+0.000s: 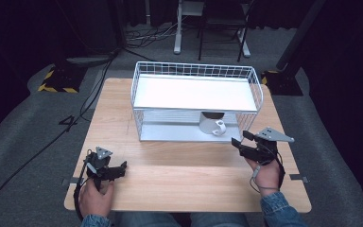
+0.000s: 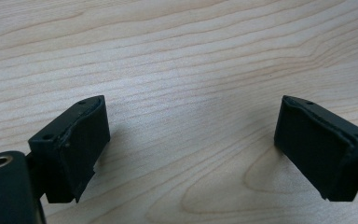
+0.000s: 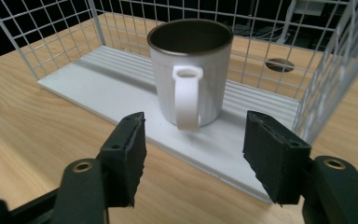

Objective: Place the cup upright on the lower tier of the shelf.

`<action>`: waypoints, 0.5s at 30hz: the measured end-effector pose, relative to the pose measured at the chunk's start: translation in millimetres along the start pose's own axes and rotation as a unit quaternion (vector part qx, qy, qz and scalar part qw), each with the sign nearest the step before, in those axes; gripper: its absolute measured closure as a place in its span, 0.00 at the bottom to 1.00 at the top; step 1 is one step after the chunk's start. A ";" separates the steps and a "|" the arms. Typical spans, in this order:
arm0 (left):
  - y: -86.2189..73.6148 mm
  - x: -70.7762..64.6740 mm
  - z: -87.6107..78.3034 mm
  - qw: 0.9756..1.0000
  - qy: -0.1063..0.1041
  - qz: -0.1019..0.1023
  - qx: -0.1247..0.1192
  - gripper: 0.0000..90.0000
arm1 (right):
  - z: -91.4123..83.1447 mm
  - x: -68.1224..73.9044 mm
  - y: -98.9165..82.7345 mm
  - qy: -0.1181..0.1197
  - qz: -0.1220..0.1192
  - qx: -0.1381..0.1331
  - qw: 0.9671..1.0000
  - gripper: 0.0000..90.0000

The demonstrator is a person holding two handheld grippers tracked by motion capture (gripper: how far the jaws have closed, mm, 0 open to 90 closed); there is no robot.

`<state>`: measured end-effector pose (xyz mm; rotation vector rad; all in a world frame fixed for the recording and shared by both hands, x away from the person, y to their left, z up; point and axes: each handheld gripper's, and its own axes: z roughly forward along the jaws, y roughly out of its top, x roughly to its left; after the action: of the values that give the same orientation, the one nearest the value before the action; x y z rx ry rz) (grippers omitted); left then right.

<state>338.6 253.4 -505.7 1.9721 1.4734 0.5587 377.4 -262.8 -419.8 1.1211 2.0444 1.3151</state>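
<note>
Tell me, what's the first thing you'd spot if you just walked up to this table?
Probably the white wire rack standing at the far middle of the wooden table, with a white mug upright on its lower shelf, handle facing the person. Next, the two black grippers: the right gripper open and aimed at the mug, the left gripper open over bare wood.

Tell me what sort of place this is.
Probably a lab or studio set up for recording handling tasks, not a home. A small wooden table stands on grey carpet with cables trailing across it, black curtains hang around, and a hazard-striped stand base sits on the floor.
</note>
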 end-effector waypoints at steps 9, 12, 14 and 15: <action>1.0 -0.4 1.2 1.000 -0.001 -0.003 -0.001 0.11 | -26.7 -18.8 -20.5 -0.016 0.017 0.032 0.999 0.37; 1.0 -0.4 1.2 1.000 -0.001 -0.003 -0.001 0.11 | -35.3 -25.1 -27.4 -0.024 0.023 0.042 0.999 0.37; 0.9 -0.4 1.2 1.000 -0.001 -0.003 -0.001 0.11 | -40.4 -28.7 -31.6 -0.031 0.023 0.047 0.998 0.36; 0.9 -0.4 1.2 1.000 -0.001 -0.003 -0.001 0.11 | -42.8 -30.3 -33.5 -0.034 0.025 0.050 0.998 0.36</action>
<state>340.0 252.5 -506.0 1.9654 1.4771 0.5540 350.2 -317.2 -432.6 1.2512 2.0640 1.1928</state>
